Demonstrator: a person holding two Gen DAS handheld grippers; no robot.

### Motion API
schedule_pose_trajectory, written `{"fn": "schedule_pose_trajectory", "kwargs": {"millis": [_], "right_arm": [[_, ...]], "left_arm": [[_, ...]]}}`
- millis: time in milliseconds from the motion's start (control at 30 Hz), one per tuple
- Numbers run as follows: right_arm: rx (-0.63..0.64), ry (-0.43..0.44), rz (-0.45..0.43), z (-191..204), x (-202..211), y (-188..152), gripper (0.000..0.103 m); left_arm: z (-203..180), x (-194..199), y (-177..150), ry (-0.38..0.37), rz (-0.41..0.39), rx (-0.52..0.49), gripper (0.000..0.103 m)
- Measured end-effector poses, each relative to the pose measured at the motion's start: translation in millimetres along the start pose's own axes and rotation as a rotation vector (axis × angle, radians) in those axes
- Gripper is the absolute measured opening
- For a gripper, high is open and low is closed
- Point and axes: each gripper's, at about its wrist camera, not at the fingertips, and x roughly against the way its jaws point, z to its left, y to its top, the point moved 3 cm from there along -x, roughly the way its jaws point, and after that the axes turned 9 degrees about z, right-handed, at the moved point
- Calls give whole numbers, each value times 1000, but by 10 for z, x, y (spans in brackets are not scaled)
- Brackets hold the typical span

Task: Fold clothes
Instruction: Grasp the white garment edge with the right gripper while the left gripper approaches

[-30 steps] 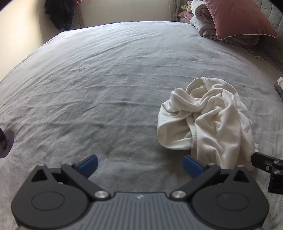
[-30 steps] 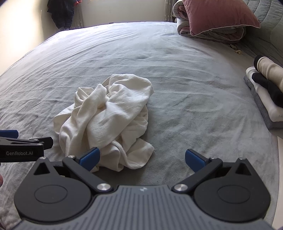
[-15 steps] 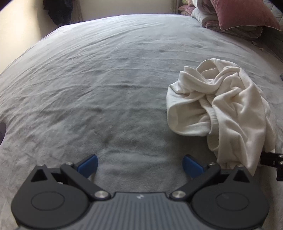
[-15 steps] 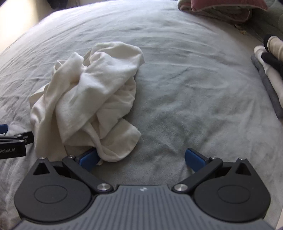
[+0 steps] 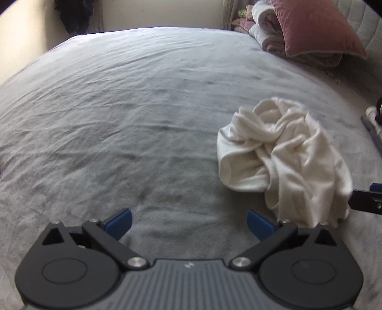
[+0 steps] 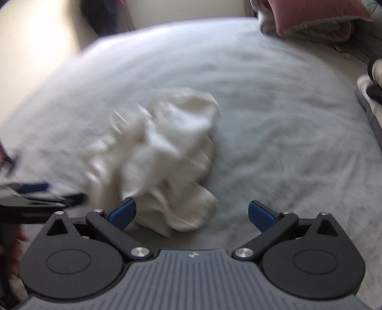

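A crumpled white garment (image 5: 284, 157) lies in a heap on the grey bed cover (image 5: 143, 107). My left gripper (image 5: 189, 223) is open and empty, low over the cover, with the garment ahead to its right. My right gripper (image 6: 192, 214) is open and empty; its left fingertip (image 6: 123, 212) sits at the near edge of the garment (image 6: 162, 152), whether touching I cannot tell. The right wrist view is blurred. The right gripper's finger shows at the right edge of the left wrist view (image 5: 366, 201), beside the heap. The left gripper shows at the left edge of the right wrist view (image 6: 35, 198).
A pink pillow (image 5: 315, 31) on folded bedding (image 5: 265, 33) lies at the far right corner of the bed. A stack of folded clothes (image 6: 372, 95) sits at the right edge. Dark clothes (image 5: 74, 16) hang on the far wall.
Both grippers have pulled back and tilted up, so the garment sits farther ahead in both views. The right gripper is moving fast. The garment has not visibly moved.
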Motion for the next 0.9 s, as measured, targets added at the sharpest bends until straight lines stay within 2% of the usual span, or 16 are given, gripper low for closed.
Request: {"fn": "schedule_pose_trajectory", "kwargs": {"millis": [33,167,400,467,500,533,633,900], "right_arm": [[2,37,-26,57,46,27,90],[4,153,-87,259,97,114,77],[5,211,-48,446,-143,104,46],[-5,209,-31,452,-219,94,35],[-12,213,-23,447,-252,78,16],[-24,224,-11,438,-289,74,6],[-51,272,12,426,-287,24,5],[19,386,80,616,-41,-151,4]], "left_arm": [[3,32,24,-11,-8,0,103],[14,160,119,-53,-42,-1,102],[87,208,214,-106,-43,28,102],[130,200,221,-122,-31,43,101],[146,200,224,-132,-25,51,100],[163,199,227,-143,-19,59,100],[193,188,233,-172,-3,81,99],[263,207,237,-230,1,130,96]]}}
